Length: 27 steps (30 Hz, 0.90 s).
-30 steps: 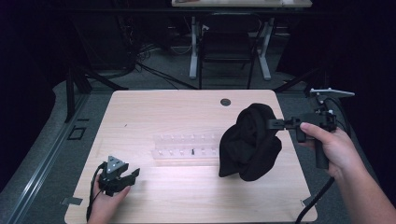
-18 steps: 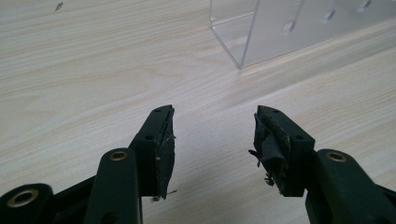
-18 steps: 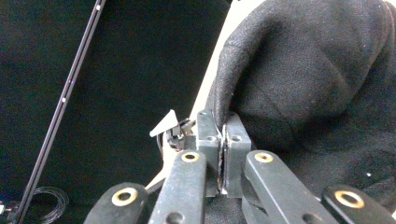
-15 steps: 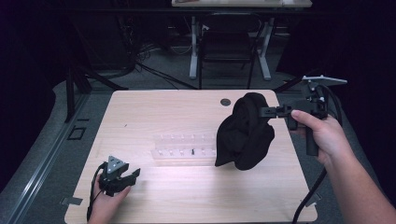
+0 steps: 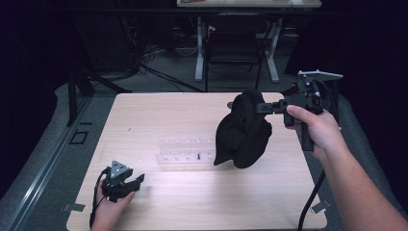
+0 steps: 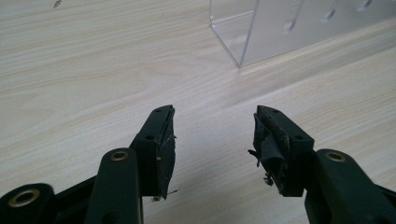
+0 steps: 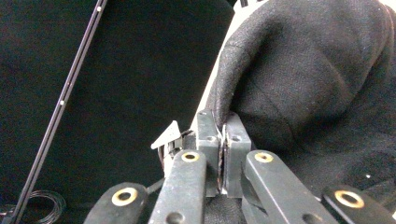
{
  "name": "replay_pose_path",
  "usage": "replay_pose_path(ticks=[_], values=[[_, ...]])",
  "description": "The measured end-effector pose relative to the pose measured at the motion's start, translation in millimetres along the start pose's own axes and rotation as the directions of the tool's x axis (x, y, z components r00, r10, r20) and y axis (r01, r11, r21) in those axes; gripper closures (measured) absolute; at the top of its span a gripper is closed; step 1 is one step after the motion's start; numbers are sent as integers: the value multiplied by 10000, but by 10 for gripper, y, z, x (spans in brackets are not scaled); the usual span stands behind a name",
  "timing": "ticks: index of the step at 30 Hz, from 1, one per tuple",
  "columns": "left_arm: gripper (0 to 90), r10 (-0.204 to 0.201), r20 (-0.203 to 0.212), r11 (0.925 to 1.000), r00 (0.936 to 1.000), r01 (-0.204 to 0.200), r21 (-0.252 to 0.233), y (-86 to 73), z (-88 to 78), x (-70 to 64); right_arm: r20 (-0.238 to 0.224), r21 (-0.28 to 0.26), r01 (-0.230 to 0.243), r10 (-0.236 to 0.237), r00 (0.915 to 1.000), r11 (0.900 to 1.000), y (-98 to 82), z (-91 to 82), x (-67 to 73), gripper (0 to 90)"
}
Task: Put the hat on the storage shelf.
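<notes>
Item: black knitted fabric cap [image 5: 243, 130], soft and crumpled, matt, with a fine woven texture plain in the right gripper view [image 7: 308, 70].
Long axis: roughly vertical; the cap hangs lengthwise from its pinched upper edge, the loose rounded bulk pointing down toward the desk.
Form: bunched into a drooping pouch, a thick folded rim at the top, lower folds sagging unevenly.
Location: lifted over the right half of the light wooden desk [image 5: 159, 115], nearer the far right corner than the near edge; its lowest fold hangs just beside the right end of the clear acrylic rack; whether it touches the desk cannot be told.
Right gripper [image 5: 263, 107]: jaws pressed together, clamping the cap's upper rim between the pads [image 7: 223, 140]; held about level by the person's right hand [image 5: 315, 127].
Left gripper [image 6: 212, 140]: jaws spread wide apart, nothing between them; resting low at the near left corner of the desk [image 5: 126, 182].
Clear acrylic rack [image 5: 185, 153]: long, lying crosswise at mid-desk, its corner visible ahead of the left gripper [image 6: 261, 32].
</notes>
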<state>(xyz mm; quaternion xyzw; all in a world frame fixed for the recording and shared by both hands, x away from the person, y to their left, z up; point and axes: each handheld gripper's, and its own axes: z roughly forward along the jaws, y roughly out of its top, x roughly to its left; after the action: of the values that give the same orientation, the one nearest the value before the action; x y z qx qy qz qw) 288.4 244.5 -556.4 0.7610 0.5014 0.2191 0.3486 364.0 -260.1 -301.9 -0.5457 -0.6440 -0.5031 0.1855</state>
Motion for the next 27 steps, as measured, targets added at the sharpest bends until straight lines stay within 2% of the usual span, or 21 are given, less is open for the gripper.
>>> replay_pose_path(ticks=[16, 27], values=[[479, -44, -14, 10000, 10000, 44, -58, 3, -10, 16, -275, 184, 268, -263, 9993, 9995, 152, 324, 103, 883], [479, -24, -14, 10000, 10000, 24, -94, 5, -17, 33, -267, 269, 332, -325, 9991, 9991, 228, 491, 130, 883]])
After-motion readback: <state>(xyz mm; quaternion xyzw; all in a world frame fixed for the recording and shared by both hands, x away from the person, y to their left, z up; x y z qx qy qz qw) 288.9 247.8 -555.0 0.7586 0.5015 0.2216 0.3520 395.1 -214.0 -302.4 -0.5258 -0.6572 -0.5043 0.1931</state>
